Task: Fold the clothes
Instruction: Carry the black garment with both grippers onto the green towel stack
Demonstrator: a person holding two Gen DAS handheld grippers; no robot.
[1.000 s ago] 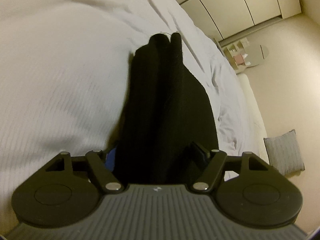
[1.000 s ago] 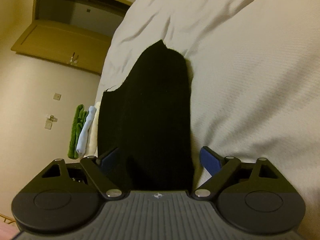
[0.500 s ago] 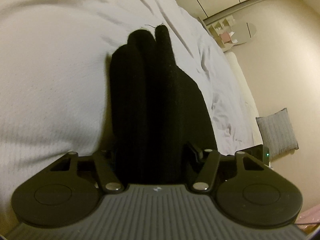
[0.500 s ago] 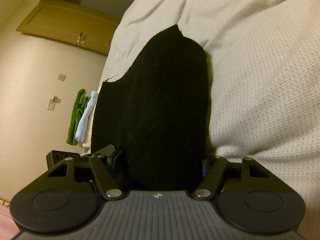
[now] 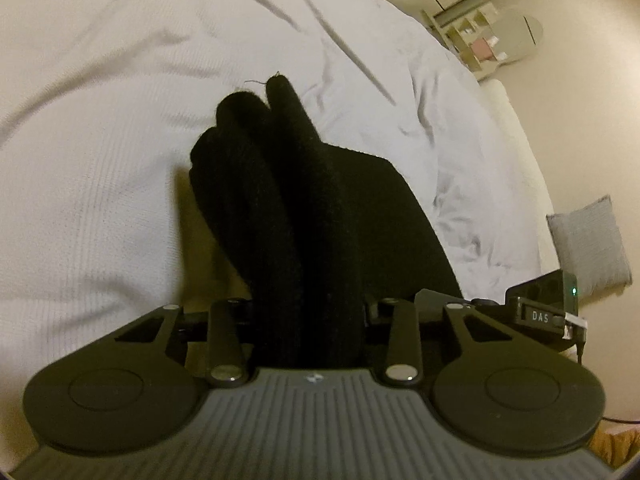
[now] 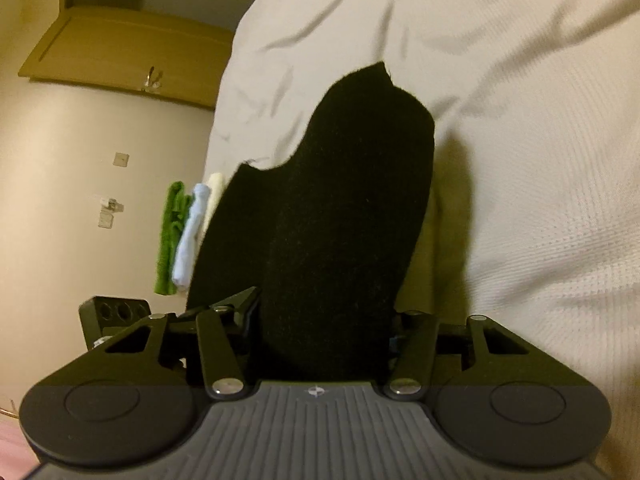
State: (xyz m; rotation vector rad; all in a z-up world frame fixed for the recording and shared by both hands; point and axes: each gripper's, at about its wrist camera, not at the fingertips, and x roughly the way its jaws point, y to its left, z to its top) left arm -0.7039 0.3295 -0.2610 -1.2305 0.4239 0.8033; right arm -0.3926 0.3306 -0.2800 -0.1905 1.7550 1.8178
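Note:
A black knitted garment (image 5: 304, 200) lies bunched in long folds on the white bed (image 5: 100, 160). Its near end is raised, with a shadow under it. My left gripper (image 5: 312, 312) has that end between its jaws, which are closing and pinch the fabric; the cloth hides the fingertips. In the right wrist view the same black garment (image 6: 344, 208) rises from my right gripper (image 6: 324, 320). Its jaws are closing too and press on a wide fold. The two grippers hold the same end side by side, and the other gripper's body (image 5: 552, 304) shows at the right.
The white bed cover (image 6: 540, 160) is creased beyond the garment. A grey cushion (image 5: 588, 244) lies on the floor past the bed edge, near a small shelf with a mirror (image 5: 492, 40). Green, blue and white folded clothes (image 6: 188, 232) sit at the bed's far side.
Both pairs of jaws have narrowed from wide apart onto the black fabric. Both grippers have risen, lifting the garment's near end off the bed.

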